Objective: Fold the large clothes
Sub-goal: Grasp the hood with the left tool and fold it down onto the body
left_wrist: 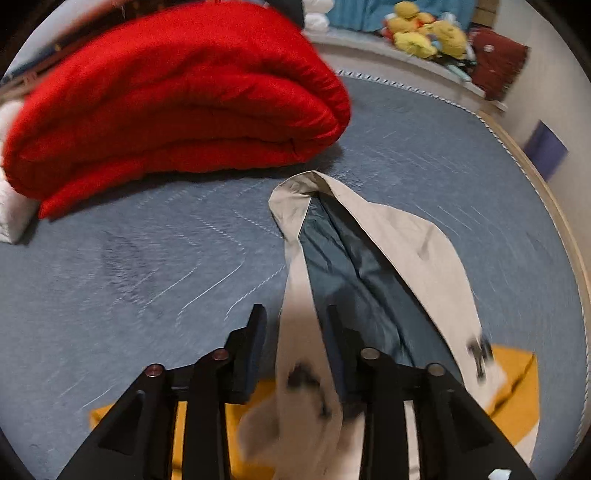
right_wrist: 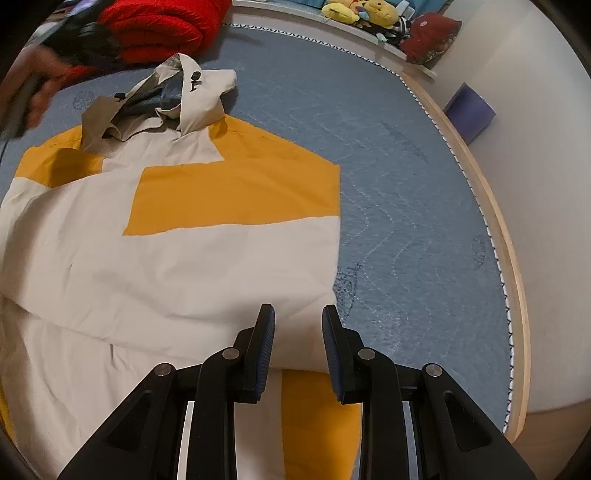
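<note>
The blue quilted mattress point(right_wrist: 406, 177) fills both views, its piped edge point(right_wrist: 476, 192) curving down the right side against a pale wooden frame point(right_wrist: 517, 280), with a wide bare stretch of blue between that edge and the garment. On it lies the cream-and-yellow hooded jacket point(right_wrist: 184, 258), spread flat and partly folded, its straight right edge running down from the yellow panel toward the near side. At the far end of the mattress sits a folded red blanket point(left_wrist: 177, 99), well apart from the jacket body but near the hood tip. The hood point(left_wrist: 369, 236), cream outside with a dark blue-grey lining, points toward that blanket. Beyond the bed, a ledge carries yellow plush toys point(left_wrist: 424, 33) and a dark red cushion point(left_wrist: 498, 62).

The right gripper point(right_wrist: 298, 314) hangs over the jacket's lower right corner, jaws apart, fabric under them, nothing pinched. The left gripper point(left_wrist: 295, 314) sits over the hood with cream cloth running up between its fingers; the picture is blurred, and whether the pads press it I cannot tell. In the right wrist view a hand point(right_wrist: 33, 92) carries that gripper at the far left, beside the hood.
</note>
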A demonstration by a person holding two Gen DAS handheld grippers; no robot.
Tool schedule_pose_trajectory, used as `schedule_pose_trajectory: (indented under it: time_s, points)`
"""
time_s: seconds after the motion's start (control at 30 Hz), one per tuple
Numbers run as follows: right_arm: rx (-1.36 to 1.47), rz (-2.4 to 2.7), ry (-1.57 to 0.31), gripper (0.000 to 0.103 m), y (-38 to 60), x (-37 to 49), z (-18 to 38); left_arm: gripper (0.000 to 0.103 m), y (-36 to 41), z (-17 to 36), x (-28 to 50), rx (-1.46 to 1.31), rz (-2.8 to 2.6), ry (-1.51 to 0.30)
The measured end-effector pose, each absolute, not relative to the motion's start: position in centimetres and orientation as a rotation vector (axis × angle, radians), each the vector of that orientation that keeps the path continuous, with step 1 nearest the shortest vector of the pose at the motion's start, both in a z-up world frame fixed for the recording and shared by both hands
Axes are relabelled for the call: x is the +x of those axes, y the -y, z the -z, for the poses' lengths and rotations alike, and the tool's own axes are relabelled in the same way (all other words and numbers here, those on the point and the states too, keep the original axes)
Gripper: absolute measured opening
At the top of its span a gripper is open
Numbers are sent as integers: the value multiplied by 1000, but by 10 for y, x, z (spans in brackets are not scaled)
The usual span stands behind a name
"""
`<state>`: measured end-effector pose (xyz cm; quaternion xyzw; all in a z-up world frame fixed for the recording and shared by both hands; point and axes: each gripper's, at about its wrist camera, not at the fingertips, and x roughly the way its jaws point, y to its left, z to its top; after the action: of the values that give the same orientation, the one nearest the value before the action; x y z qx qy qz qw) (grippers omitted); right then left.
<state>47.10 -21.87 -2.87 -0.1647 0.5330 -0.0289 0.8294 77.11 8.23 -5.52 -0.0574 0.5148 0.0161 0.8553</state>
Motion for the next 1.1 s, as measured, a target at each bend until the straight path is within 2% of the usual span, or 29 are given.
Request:
schedule_pose_trajectory:
  time_s: [0.03, 0.1, 0.33, 0.37, 0.4, 0.47, 0.63, 0.8, 0.93, 1.03, 1.1]
  points:
    - [-349, 58, -1134, 28, 218, 472, 30, 38, -83, 63, 782, -136, -39, -1105]
    - [-341, 50, -1144, 28, 216, 475, 34, 50, -84, 79, 799, -164, -43, -1164]
    - [-295, 44, -1176, 28, 218, 485, 44, 48, -84, 114, 833, -179, -91, -1234]
    - [-292, 40, -1181, 28, 218, 486, 45, 42, -84, 117, 835, -174, -95, -1237]
    - [-287, 37, -1183, 28, 219, 487, 46, 26, -82, 120, 836, -166, -92, -1239]
    - [-284, 34, -1185, 28, 220, 488, 47, 7, -80, 122, 837, -145, -93, -1239]
    - [-279, 40, -1188, 28, 222, 491, 47, 3, -68, 89, 815, -81, -38, -1149]
    - [-260, 36, -1175, 28, 222, 493, 39, 2, -53, 22, 750, 20, 94, -1012]
    - [-228, 20, -1164, 28, 219, 490, 29, 2, -37, -26, 659, 114, 217, -909]
    - [-209, 8, -1138, 28, 220, 485, 15, 2, -28, -45, 569, 171, 305, -861]
    - [-194, 8, -1123, 28, 221, 482, 7, 2, -31, -40, 527, 181, 318, -873]
